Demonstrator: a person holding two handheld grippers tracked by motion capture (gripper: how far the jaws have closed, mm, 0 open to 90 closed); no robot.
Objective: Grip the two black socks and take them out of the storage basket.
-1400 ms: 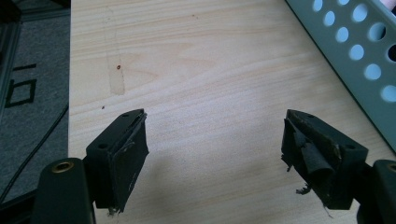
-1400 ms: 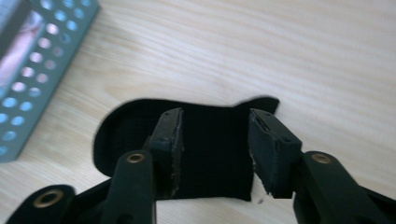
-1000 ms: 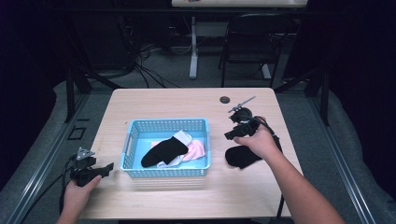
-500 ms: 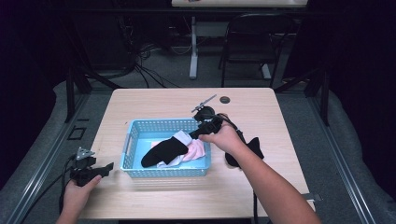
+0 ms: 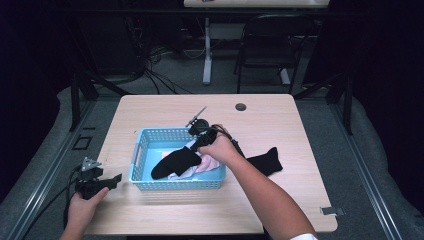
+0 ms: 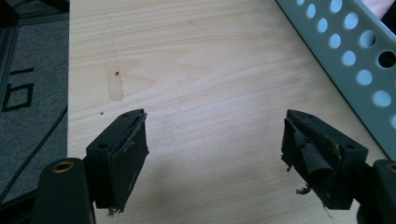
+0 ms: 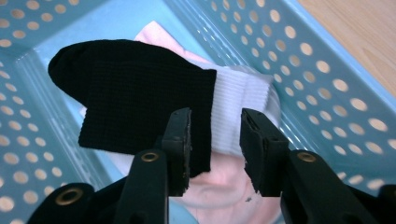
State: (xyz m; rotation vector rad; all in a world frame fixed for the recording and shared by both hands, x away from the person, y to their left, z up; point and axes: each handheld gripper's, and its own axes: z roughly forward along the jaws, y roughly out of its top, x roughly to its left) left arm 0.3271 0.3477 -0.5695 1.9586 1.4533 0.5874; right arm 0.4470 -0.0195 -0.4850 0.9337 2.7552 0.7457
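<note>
The black knitted sock [image 7: 135, 100] lies inside the light-blue perforated plastic basket [image 5: 142, 150], draped over a white ribbed sock [image 7: 238, 100] and a pink cloth [image 7: 219, 191]. The right gripper [image 7: 214, 142] hangs above the black sock's cuff — its jaws have just been closing, part open, nothing pinched. The left gripper [image 6: 215, 149] gapes empty over the wooden table [image 6: 205, 70].

Basket [image 5: 141, 150]: light blue plastic, walls patterned with rows of round holes. Inside, a black sock [image 7: 135, 102], fine knit; a white ribbed sock [image 7: 240, 109] at its 3 o'clock; a pale pink garment [image 7: 219, 193] beneath. Second black sock [image 5: 264, 161] on the light wood-grain table [image 5: 280, 115]. Gripper jaws black.
</note>
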